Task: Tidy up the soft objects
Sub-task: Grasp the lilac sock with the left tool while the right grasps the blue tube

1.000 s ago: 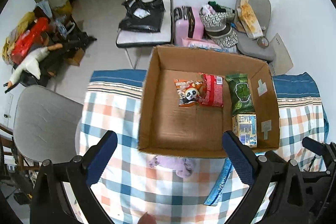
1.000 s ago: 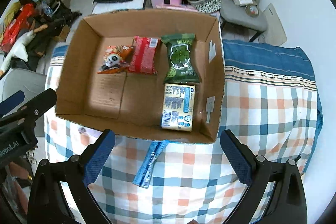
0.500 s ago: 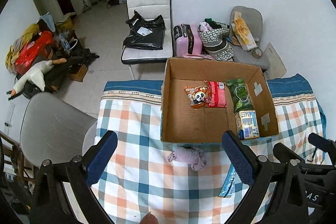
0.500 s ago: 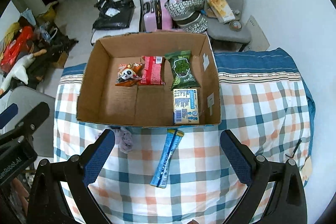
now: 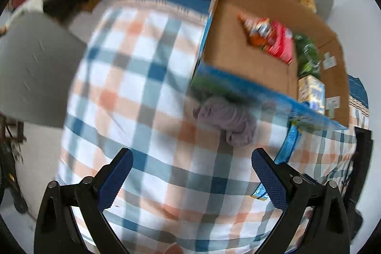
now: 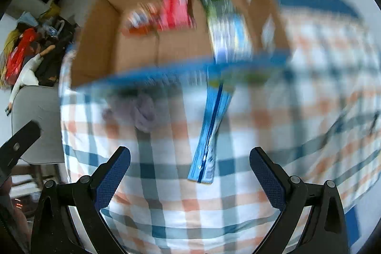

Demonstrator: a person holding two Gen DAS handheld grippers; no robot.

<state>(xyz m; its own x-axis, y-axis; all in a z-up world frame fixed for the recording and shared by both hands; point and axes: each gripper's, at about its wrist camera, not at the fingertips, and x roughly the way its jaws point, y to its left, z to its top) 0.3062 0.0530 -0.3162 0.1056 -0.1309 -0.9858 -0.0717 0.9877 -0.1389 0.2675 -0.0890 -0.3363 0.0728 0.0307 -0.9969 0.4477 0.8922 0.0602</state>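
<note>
Both views were smeared by motion blur, so no brand, label or other writing could be read on anything.

The left hand-held gripper hung with its blue-padded fingers spread wide and nothing between them, over a surface covered by a checked cloth in white, blue and orange. Just ahead of it, slightly toward its right finger, lay a crumpled lilac cloth, against the near wall of a cardboard box. Beyond that wall, inside the box, sat an orange packet touching a red packet, then a green packet and a pale carton in the corner to the gripper's right. To the gripper's left, off the surface, stood a grey chair.

The right hand-held gripper was likewise spread open and empty. Directly ahead, between its fingers and the box, lay a long blue packet pointing away from the gripper, its far end touching the box front. The lilac cloth appeared ahead and to the left of it, well apart from the blue packet. Farther on, the box held red, green and pale packs, too blurred to tell apart clearly.
</note>
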